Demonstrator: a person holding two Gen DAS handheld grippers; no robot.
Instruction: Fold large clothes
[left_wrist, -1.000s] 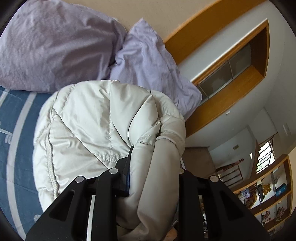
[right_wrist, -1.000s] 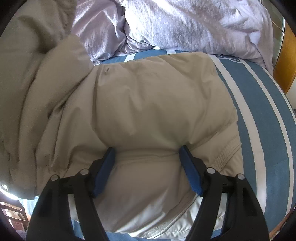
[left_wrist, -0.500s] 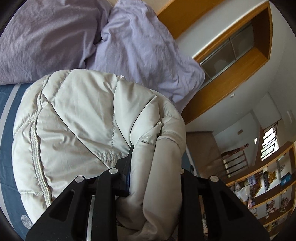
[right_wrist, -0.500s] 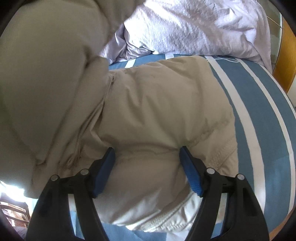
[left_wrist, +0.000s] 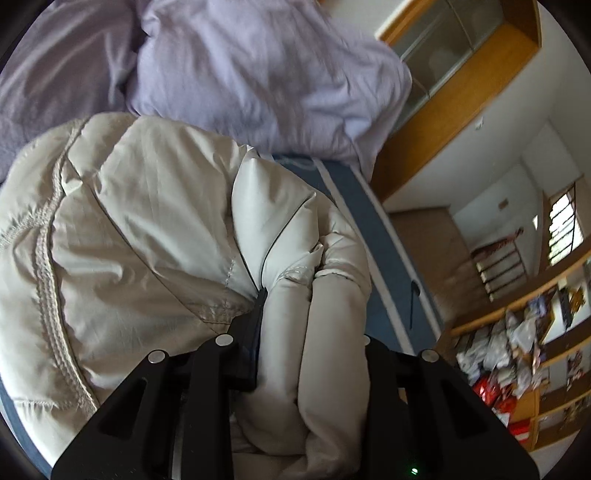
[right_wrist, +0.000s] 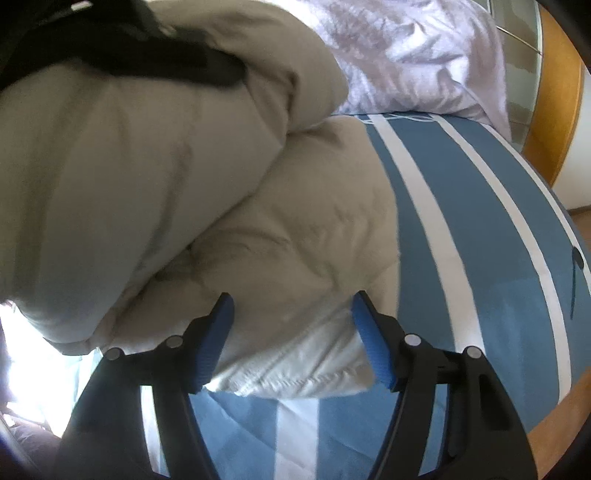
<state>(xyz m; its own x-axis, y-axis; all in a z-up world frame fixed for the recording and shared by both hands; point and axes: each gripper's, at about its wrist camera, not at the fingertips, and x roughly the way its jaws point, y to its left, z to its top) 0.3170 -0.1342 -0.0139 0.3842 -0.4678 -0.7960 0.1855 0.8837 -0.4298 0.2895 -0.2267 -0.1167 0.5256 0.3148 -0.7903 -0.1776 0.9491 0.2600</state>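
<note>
Left fingers (left_wrist: 258, 325) clamp a jacket (left_wrist: 147, 229) fold; right fingers (right_wrist: 218, 332), just closing, straddle its hem unpressed.

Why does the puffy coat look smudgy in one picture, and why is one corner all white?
Right wrist view: the beige puffy coat is smeared by motion blur, and the bottom-left corner is washed out by bright glare. Left wrist view: the coat is sharper, but the lilac pillows are blurred. Both views bend straight lines, like the bed's stripes, because of the fisheye lens.
</note>
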